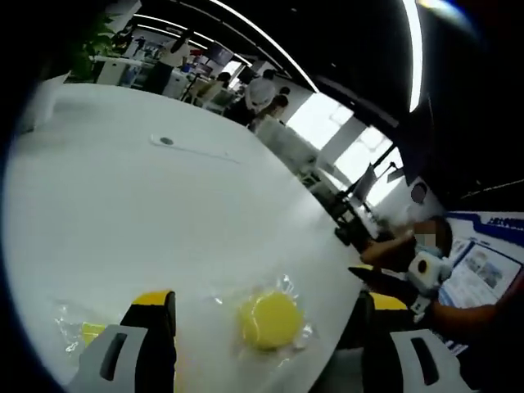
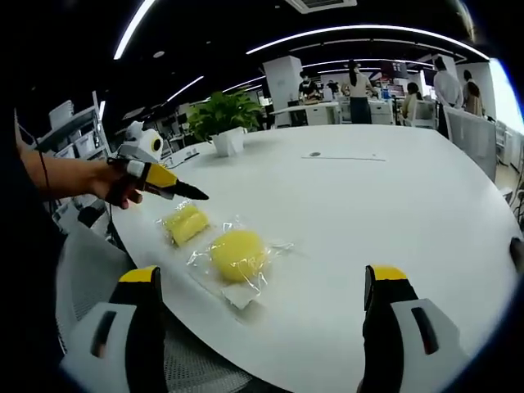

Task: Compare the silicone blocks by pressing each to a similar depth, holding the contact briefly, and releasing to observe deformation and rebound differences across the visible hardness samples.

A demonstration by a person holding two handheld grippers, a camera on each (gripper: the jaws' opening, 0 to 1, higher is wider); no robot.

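A round yellow silicone block [image 1: 270, 319] in a clear bag lies on the white table [image 1: 123, 213], near its edge. My left gripper [image 1: 270, 300] is open, its jaws spread either side of that block and above it. A second, squarer yellow block [image 1: 90, 332] sits partly behind the left jaw. In the right gripper view the round block [image 2: 237, 254] and the squarer block [image 2: 187, 223] lie side by side near the table's [image 2: 368, 213] front edge. My right gripper [image 2: 262, 274] is open, short of the round block. The left gripper [image 2: 164, 182], held in a hand, points at the squarer block.
A potted plant [image 2: 225, 115] stands at the far side of the table, and a small round socket cover [image 2: 315, 154] sits mid-table. A grey chair [image 2: 90, 270] is tucked below the near edge. Several people and desks [image 2: 360, 98] are beyond the table.
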